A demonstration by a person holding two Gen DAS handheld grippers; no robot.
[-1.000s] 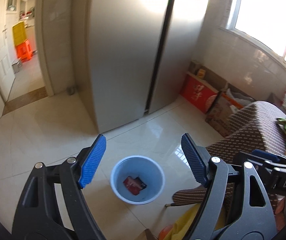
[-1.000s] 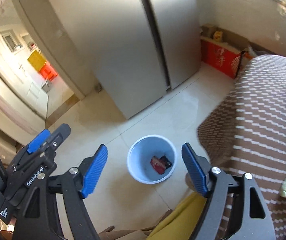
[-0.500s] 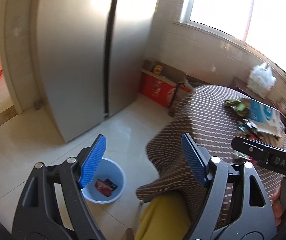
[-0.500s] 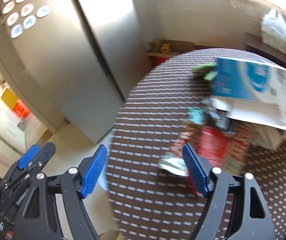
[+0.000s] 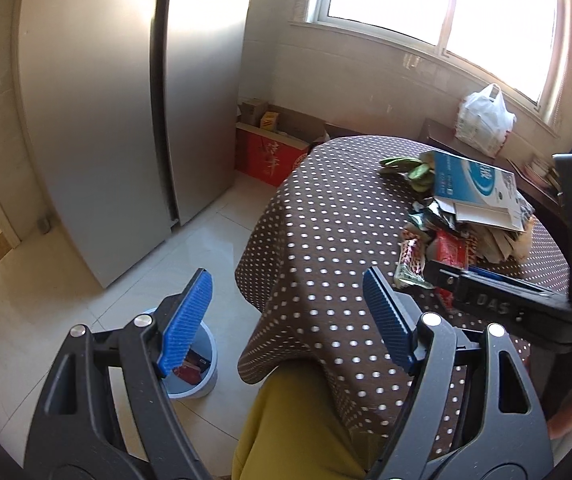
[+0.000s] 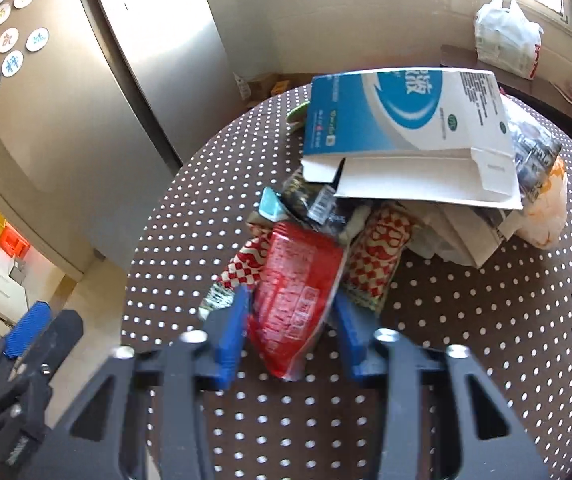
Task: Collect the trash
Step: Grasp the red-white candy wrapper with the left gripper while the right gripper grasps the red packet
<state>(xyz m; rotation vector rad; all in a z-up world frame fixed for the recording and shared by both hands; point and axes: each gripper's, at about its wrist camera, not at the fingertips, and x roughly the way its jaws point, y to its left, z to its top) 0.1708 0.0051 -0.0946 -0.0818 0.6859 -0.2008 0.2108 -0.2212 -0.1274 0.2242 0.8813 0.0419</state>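
The right gripper (image 6: 292, 330) tilts down over the surface (image 6: 486, 320), a round top under brown polka-dot cloth, its ribbed blue pads closing on either side of a glossy, crinkled red packet (image 6: 296, 292); whether they press it yet I cannot tell. Behind lie checked wrappers (image 6: 378, 256) and a flattened blue-and-white carton (image 6: 406, 120). The left gripper (image 5: 286, 320) hangs wide and empty past the surface's edge, above a round pale-blue bin (image 5: 201, 376) on the tiled floor (image 5: 65, 280).

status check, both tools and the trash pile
Right tool closing on red wrapper, front of pile. Left tool open, empty. Bin on floor beside table. Nothing in the way.
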